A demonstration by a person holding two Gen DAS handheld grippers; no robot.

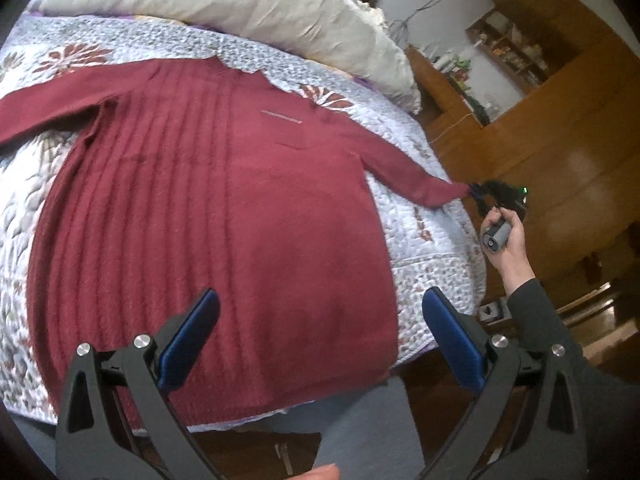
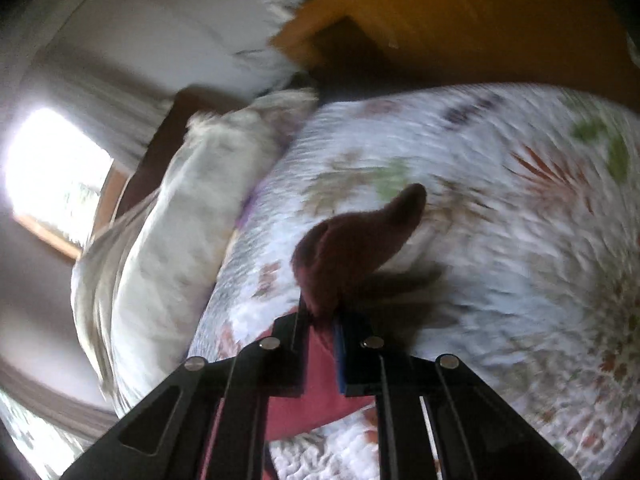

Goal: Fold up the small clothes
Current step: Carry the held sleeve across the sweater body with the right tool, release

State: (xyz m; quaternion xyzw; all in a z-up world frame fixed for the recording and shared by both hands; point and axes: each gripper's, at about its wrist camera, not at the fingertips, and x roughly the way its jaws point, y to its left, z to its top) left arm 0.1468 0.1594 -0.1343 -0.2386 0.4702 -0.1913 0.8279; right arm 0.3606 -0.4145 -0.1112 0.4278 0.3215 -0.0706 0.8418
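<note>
Dark red ribbed knit sweater [image 1: 208,216] lies spread flat on a white floral quilted bedspread [image 1: 424,216], beside a cream pillow [image 1: 248,12]. The left gripper [image 1: 320,336] hovers over the hem, its blue-padded jaws wide apart and holding nothing. The right gripper [image 2: 322,320] is clamped on the cuff of the sweater's outstretched sleeve [image 2: 356,244] at the bed's edge, held by a hand [image 1: 506,240].

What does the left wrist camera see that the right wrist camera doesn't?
Only the left wrist view shows the whole red sweater spread flat, the open left gripper, the person's hand and the wooden cabinets. Only the right wrist view shows a bright window and the right gripper pinching the sleeve cuff up close. Both show the flowery quilt and white pillow.
</note>
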